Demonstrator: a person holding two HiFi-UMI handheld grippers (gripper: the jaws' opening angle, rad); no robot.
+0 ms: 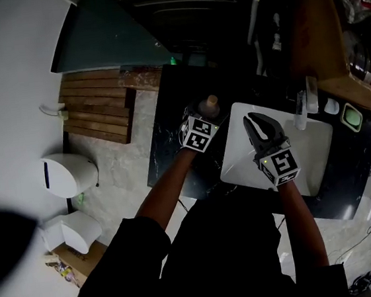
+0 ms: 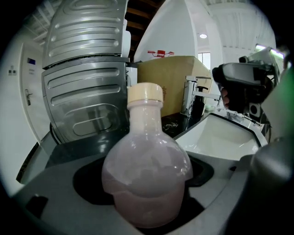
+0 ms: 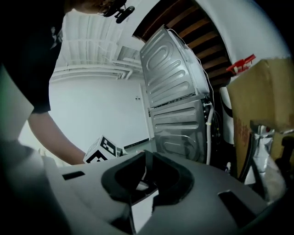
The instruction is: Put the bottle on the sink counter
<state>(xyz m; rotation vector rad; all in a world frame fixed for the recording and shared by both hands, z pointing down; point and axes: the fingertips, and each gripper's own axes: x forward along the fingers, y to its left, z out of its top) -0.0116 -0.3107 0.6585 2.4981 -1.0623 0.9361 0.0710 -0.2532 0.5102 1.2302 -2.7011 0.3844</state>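
Left tongs [image 1: 203, 114] grasping pink bottle [image 2: 146, 174] by its round body, upright, over dark bench [image 1: 169, 130], just left of white sink [image 1: 319, 141]. Right tongs [image 1: 256, 122] clenched, empty, above sink.

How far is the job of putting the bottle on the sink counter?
Done: the left gripper grips the bottle. In hand: it is over the dark counter beside the sink; contact is unclear. Left: set it down, release. The right gripper is shut and empty.
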